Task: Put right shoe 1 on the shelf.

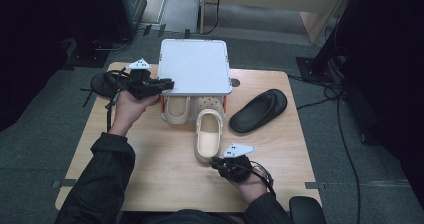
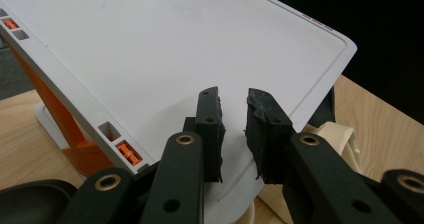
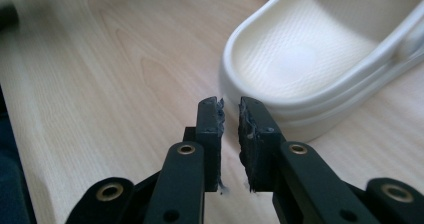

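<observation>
A cream clog (image 1: 207,134) lies on the wooden table (image 1: 150,159), toe under a white shelf (image 1: 195,66) on orange posts (image 2: 75,134), heel towards me. My right gripper (image 1: 216,161) sits just behind that heel. In the right gripper view its jaws (image 3: 230,114) stand a narrow gap apart, nothing between them, tips beside the clog's heel rim (image 3: 320,59). My left gripper (image 1: 167,84) reaches over the shelf's front left corner. Its jaws (image 2: 232,114) are nearly together, empty, above the white top (image 2: 175,49). A second cream clog (image 1: 176,109) sits under the shelf.
A black slipper (image 1: 258,110) lies right of the shelf. A black sandal (image 1: 102,82) rests at the table's far left, behind my left hand. Cables run over the dark floor to the right of the table.
</observation>
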A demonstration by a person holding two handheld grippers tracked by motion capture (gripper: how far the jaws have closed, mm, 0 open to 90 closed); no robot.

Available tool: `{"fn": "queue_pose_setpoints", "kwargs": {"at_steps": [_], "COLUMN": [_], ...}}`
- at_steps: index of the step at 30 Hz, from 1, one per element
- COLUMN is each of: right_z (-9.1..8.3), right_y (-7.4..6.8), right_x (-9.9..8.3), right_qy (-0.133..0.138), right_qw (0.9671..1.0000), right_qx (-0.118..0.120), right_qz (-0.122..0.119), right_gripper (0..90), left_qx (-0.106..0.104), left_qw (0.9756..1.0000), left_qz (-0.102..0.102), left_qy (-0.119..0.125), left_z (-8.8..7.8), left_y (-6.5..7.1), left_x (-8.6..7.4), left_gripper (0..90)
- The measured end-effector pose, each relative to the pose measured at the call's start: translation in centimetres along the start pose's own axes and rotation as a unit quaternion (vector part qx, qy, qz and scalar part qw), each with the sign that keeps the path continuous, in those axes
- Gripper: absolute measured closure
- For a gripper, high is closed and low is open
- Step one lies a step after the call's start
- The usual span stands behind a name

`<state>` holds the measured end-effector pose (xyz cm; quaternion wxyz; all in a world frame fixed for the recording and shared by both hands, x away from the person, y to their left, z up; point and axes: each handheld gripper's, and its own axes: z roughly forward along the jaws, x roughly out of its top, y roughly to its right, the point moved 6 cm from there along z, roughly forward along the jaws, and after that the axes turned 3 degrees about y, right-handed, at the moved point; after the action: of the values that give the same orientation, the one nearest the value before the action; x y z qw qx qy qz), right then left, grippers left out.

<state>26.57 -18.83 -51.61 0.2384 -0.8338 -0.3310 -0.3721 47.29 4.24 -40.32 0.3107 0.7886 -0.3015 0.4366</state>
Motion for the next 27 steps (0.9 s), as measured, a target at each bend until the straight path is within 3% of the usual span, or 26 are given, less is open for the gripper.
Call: {"fn": "queue_pose_setpoints", "kwargs": {"at_steps": [7,9,11,15,20,27], "right_z": [1.8,2.1,2.3,2.3,2.5,3.1], "right_y": [0.0,0.3,0.4,0.7,1.4,2.2], "right_x": [-0.8,-0.8,-0.7,-0.4,0.5,1.9], "right_qy": [-0.029,-0.035,-0.033,-0.03,-0.018,-0.001], "right_qw": [0.9996,0.9993,0.9994,0.9986,0.9991,0.9977], "right_qx": [0.001,-0.012,-0.01,-0.037,-0.031,-0.058], "right_qz": [-0.003,-0.008,-0.01,-0.022,-0.022,-0.035], "right_gripper": [82.8,85.9,86.9,85.6,86.5,85.2], "left_qx": [-0.002,-0.002,-0.001,0.0,-0.001,-0.002], "left_qw": [1.0,1.0,1.0,1.0,1.0,1.0], "left_qz": [-0.002,-0.004,-0.004,-0.004,-0.005,-0.008], "left_qy": [-0.001,0.0,0.001,0.001,0.001,0.001], "left_z": [0.0,0.0,0.0,0.0,0.0,0.0], "left_y": [0.0,0.0,-0.1,-0.1,-0.1,-0.1], "left_x": [0.0,0.0,-0.1,-0.1,-0.1,-0.1], "left_gripper": [76.7,77.2,78.7,79.0,79.3,79.2]}}
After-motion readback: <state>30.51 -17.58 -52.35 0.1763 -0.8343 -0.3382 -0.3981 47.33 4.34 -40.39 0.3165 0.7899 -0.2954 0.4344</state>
